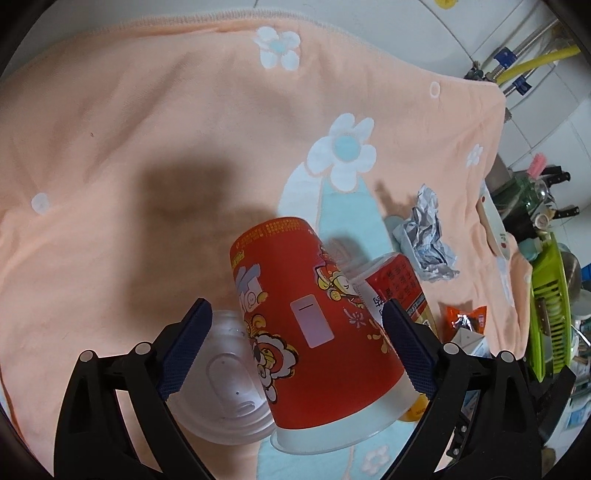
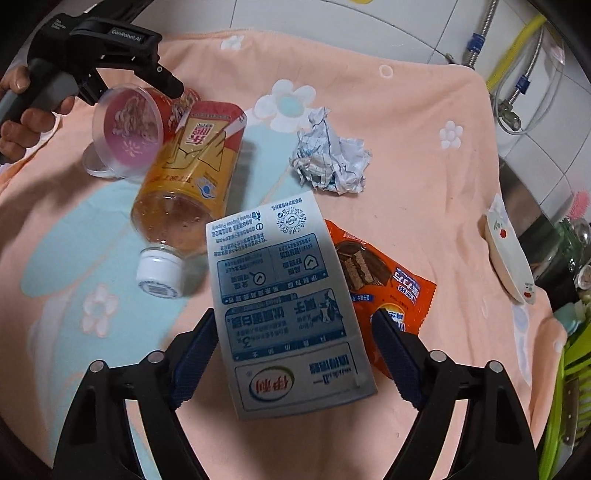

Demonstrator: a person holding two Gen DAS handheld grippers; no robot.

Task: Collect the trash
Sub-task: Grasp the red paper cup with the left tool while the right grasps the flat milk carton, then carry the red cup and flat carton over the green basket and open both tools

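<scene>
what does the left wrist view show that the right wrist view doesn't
Only the left wrist view: the left claw spread around the red cup, and a clear lid beside it. Only the right wrist view: the right claw spread around the milk carton, and the bottle's white cap. Both: the crumpled paper, orange wrapper, tea bottle and peach cloth.

We are in a home kitchen: white wall tiles [image 2: 369, 22] along the top, water hoses [image 2: 517, 48] upper right, green dish rack [image 1: 546, 306] with knives [image 1: 557, 177] at right.
</scene>
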